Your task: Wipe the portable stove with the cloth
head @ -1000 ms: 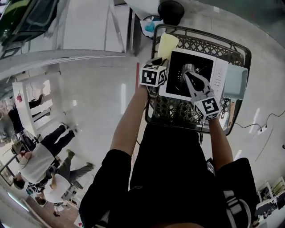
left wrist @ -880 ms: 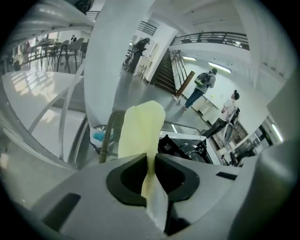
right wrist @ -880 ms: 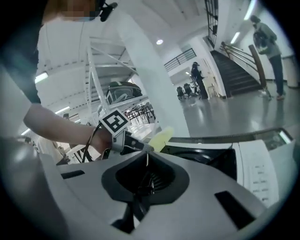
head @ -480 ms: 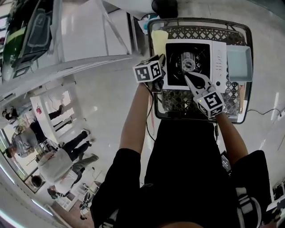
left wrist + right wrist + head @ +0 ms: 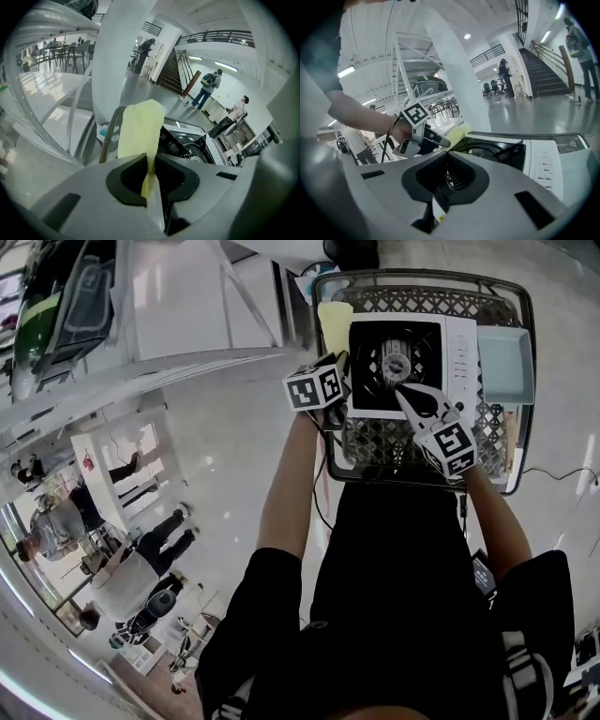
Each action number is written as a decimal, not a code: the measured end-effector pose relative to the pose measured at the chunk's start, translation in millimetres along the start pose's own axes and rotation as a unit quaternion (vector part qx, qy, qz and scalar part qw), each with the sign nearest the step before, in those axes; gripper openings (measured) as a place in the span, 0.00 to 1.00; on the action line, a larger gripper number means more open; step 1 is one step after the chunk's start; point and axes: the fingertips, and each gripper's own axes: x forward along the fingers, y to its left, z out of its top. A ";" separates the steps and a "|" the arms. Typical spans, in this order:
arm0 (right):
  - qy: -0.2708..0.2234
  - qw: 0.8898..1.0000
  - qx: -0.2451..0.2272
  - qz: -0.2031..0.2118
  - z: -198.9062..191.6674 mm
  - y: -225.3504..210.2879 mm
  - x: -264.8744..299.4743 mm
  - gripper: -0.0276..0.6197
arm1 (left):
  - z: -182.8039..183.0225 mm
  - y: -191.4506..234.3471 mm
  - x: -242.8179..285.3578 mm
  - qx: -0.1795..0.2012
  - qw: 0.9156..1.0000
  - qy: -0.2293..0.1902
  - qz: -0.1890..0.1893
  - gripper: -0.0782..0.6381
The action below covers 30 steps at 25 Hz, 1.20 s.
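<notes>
The portable stove is white with a black burner well and sits on a metal mesh cart. At the stove's left edge my left gripper is shut on a pale yellow cloth. In the left gripper view the cloth stands up from between the jaws, with the stove just behind. Over the near part of the burner well my right gripper is shut with nothing in it. The right gripper view has its jaws closed before the stove, and the left gripper with the cloth beyond.
A light blue tray lies on the cart to the right of the stove. A black round object stands on the floor beyond the cart. White frames and several people are off to the left on the glossy floor.
My right gripper has drawn back from the middle of the burner well toward the stove's near edge. The left gripper stays at the stove's left edge with the cloth.
</notes>
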 end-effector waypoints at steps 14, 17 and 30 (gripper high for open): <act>0.038 0.999 -0.010 0.007 -17.3 11.5 6.3 0.05 | -25.1 7.3 -13.8 0.000 1.000 0.001 0.020 0.20; 0.038 0.999 -0.010 0.014 -16.1 15.5 6.4 0.05 | -28.4 6.8 -15.9 0.009 1.000 0.004 0.024 0.20; 0.050 0.998 -0.015 0.045 -21.4 43.3 6.8 0.05 | -48.0 1.9 -29.2 0.018 0.999 0.006 0.027 0.20</act>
